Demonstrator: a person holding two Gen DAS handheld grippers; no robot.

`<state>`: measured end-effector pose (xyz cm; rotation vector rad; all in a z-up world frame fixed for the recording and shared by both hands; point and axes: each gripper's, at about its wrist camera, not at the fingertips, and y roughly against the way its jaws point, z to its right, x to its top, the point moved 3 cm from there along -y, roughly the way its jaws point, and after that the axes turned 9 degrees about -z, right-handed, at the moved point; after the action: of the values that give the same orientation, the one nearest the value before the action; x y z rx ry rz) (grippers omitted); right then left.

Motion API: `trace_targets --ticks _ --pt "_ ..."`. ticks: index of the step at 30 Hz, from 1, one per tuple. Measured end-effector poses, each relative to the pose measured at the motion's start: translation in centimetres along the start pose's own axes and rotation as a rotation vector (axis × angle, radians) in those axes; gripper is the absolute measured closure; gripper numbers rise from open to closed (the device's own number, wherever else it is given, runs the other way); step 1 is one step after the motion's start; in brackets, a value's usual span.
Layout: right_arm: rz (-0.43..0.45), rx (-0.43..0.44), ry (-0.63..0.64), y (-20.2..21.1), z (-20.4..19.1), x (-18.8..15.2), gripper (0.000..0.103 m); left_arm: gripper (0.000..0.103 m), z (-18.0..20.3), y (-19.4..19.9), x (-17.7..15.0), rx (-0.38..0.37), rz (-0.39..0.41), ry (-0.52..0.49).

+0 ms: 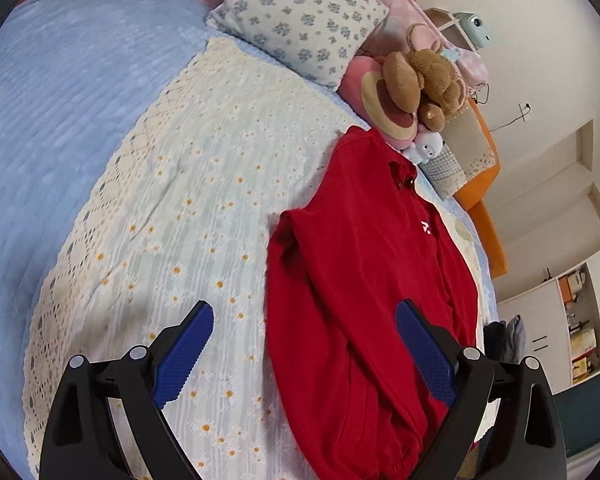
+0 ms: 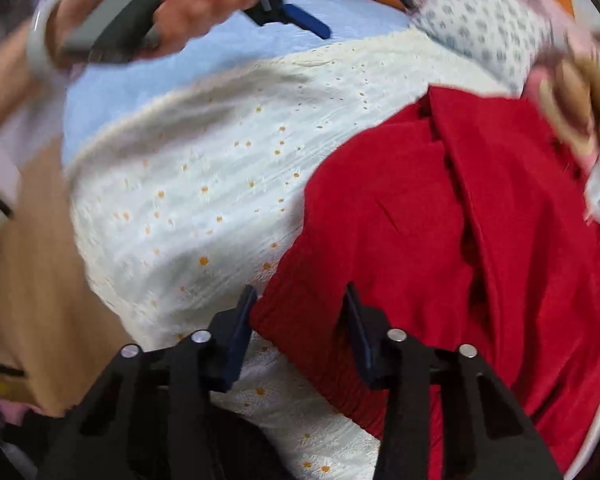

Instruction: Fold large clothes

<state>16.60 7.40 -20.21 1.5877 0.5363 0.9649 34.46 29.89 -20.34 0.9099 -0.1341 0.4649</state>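
A red sweatshirt (image 1: 360, 260) lies flat on the white daisy bedspread (image 1: 180, 200), partly folded, its collar toward the plush toys. My left gripper (image 1: 305, 308) hangs open above the garment's left edge, one blue pad over the bedspread and the other over the red cloth, nothing gripped. In the blurred right wrist view, my right gripper (image 2: 300, 292) points steeply down at the near corner of the red sweatshirt (image 2: 460, 220). That corner lies between its fingers, with a gap still showing, so the pads do not press. The left gripper's finger (image 2: 306, 22) and the hand holding it (image 2: 196, 4) show at the top.
A floral pillow (image 1: 300, 20) and plush toys (image 1: 420, 80) sit at the head of the bed. A blue sheet (image 1: 60, 100) covers the left side. The orange bed frame (image 1: 488, 208) borders the right; shelves stand beyond. Wooden floor (image 2: 40, 260) lies beside the bed.
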Motion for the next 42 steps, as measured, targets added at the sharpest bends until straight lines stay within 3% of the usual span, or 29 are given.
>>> trace_targets --ticks 6,14,17,19,21,27,32,34,37,40,42 --pt "0.071 0.181 -0.153 2.3 4.0 -0.6 0.082 0.009 3.0 -2.7 2.9 0.04 -0.038 -0.083" --pt "0.121 0.356 -0.227 2.4 7.0 -1.8 0.085 0.009 7.5 -10.1 10.3 0.001 -0.113 -0.159" --pt "0.135 0.394 -0.231 2.2 7.3 -1.9 0.085 0.009 10.0 -13.6 12.5 0.073 -0.122 -0.253" --pt "0.146 0.422 -0.233 2.2 7.7 -1.9 0.085 0.009 11.5 -16.5 13.7 0.168 -0.165 -0.343" --pt "0.153 0.449 -0.241 2.2 8.0 -1.9 0.085 0.009 11.4 -19.0 14.5 0.271 -0.208 -0.358" --pt "0.16 0.482 -0.238 1.9 7.9 -1.7 0.085 0.011 9.4 -23.6 15.1 0.309 -0.3 -0.298" --pt "0.163 0.471 -0.227 2.2 7.9 -1.5 0.085 0.026 9.0 -23.8 15.0 0.342 -0.29 -0.238" --pt "0.17 0.47 -0.228 2.6 7.9 -1.6 0.085 0.05 8.6 -23.2 15.6 0.358 -0.281 -0.182" --pt "0.182 0.472 -0.233 3.1 8.0 -2.0 0.086 0.077 8.5 -22.2 16.3 0.401 -0.287 -0.125" --pt "0.205 0.477 -0.242 3.8 8.5 -2.5 0.088 0.089 9.6 -22.0 16.3 0.48 -0.301 -0.167" --pt "0.232 0.487 -0.261 4.5 9.1 -2.9 0.088 0.091 10.4 -22.0 16.2 0.533 -0.298 -0.159"
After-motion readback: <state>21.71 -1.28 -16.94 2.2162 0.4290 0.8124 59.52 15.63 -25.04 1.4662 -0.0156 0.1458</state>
